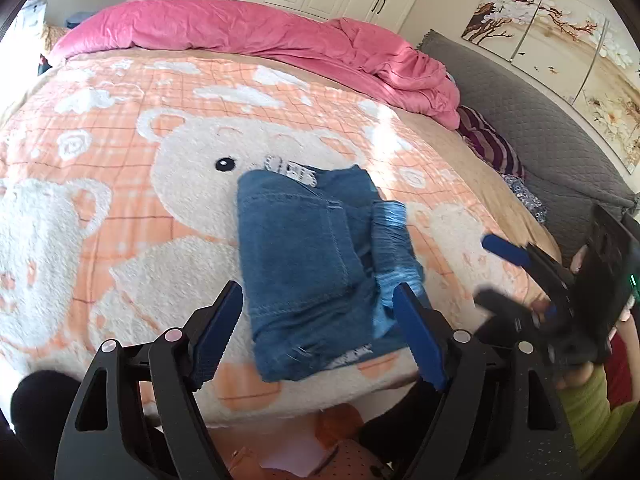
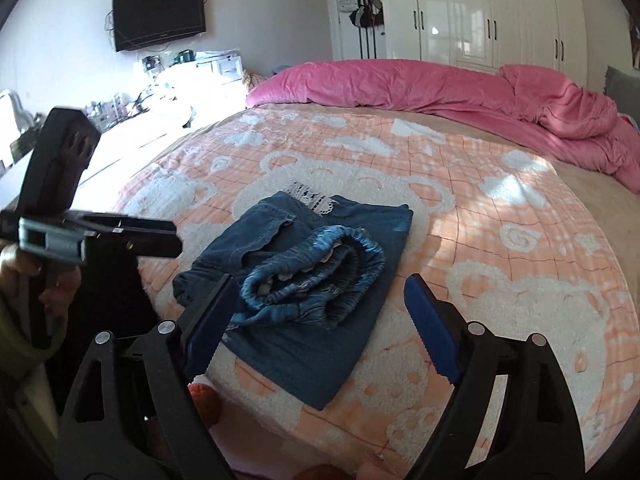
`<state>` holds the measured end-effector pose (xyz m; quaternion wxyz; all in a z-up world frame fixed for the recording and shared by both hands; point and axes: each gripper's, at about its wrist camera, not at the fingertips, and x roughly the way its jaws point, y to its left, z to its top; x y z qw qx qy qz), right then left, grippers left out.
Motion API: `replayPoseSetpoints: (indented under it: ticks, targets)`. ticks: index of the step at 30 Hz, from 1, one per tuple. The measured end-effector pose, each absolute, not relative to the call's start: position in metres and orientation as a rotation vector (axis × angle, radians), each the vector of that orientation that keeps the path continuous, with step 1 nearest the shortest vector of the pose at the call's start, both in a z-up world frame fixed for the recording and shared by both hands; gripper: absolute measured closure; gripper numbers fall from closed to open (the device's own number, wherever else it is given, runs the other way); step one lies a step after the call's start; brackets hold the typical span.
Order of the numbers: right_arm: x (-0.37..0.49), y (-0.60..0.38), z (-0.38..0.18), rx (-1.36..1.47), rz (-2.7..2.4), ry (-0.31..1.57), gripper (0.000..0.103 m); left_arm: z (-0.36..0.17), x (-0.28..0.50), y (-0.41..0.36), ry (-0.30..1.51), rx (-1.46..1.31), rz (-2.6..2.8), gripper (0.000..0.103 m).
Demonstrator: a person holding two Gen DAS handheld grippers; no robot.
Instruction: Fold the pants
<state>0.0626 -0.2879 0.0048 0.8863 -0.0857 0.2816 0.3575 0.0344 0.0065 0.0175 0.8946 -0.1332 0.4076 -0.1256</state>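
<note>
Blue denim pants [image 1: 308,268] lie folded into a compact bundle on the bear-print blanket [image 1: 120,208], near the bed's front edge. The elastic waistband is curled on top of the bundle [image 2: 316,272]. My left gripper [image 1: 320,296] is open and empty, its blue fingers held just above and on either side of the bundle's near end. My right gripper [image 2: 320,292] is open and empty, hovering in front of the pants [image 2: 304,300]. The right gripper also shows at the right of the left wrist view [image 1: 520,276], and the left gripper at the left of the right wrist view [image 2: 100,232].
A bunched pink duvet [image 1: 280,44] lies along the far side of the bed. A grey padded headboard [image 1: 540,132] and striped pillow [image 1: 492,148] are at the right. White wardrobes [image 2: 500,12], a wall TV [image 2: 160,16] and a cluttered desk [image 2: 132,120] stand beyond the bed.
</note>
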Motion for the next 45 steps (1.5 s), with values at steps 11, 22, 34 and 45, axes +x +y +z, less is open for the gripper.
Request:
replayPoseSetpoints:
  ticks: [11, 22, 34, 45]
  targets:
    - [0.007, -0.208, -0.014, -0.546, 0.935, 0.492, 0.036, 0.002, 0.095, 0.026, 0.933, -0.248, -0.209, 0.028]
    - [0.021, -0.153, -0.044, -0.848, 0.944, 0.497, 0.097, -0.029, 0.142, 0.009, 0.978, -0.199, -0.229, 0.061]
    - [0.016, -0.180, -0.064, -0.706, 1.026, 0.638, 0.103, -0.035, 0.142, 0.014, 0.954, -0.217, -0.262, 0.059]
    - [0.018, -0.188, -0.058, -0.587, 1.071, 0.674, 0.082, -0.035, 0.138, 0.018, 0.945, -0.262, -0.264, 0.056]
